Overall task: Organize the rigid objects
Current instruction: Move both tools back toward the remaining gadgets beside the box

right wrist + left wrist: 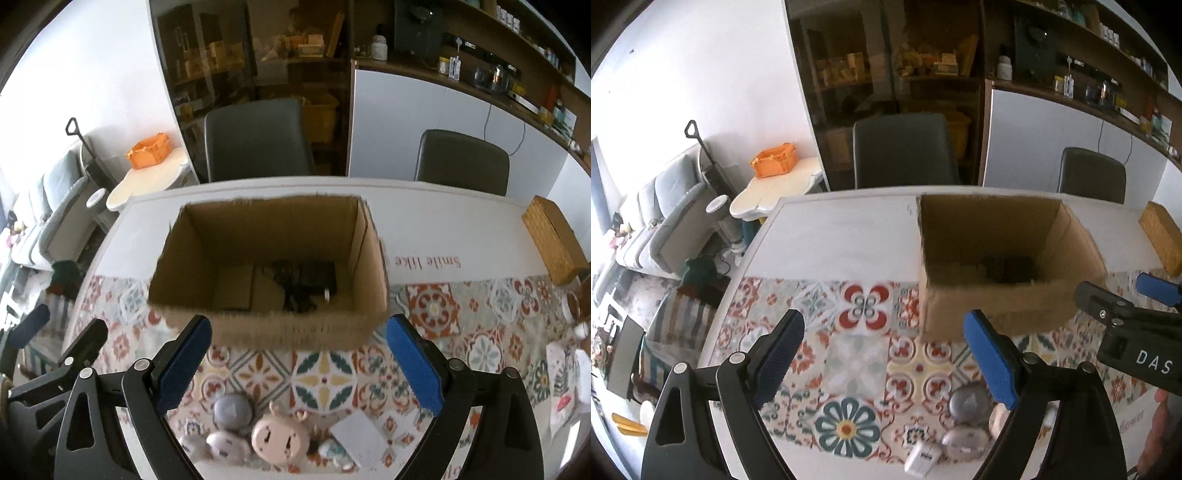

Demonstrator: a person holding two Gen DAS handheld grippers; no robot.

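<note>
Box, cardboard, top open, stands on the patterned tablecloth just beyond both my grippers; dark items lie on its floor. My left gripper is spread wide, nothing between its pads. My right gripper likewise, empty. Near the table edge below: grey puck, pink pig toy, white card. 2 chairs stand behind the table.

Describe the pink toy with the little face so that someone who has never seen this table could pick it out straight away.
Start at the open cardboard box standing on the patterned tablecloth. Come toward the near edge of the table, to the small cluster of things between the right gripper and the camera. The pink toy is the round one with two dark eyes and small ears; the domed things left of it are grey.
</note>
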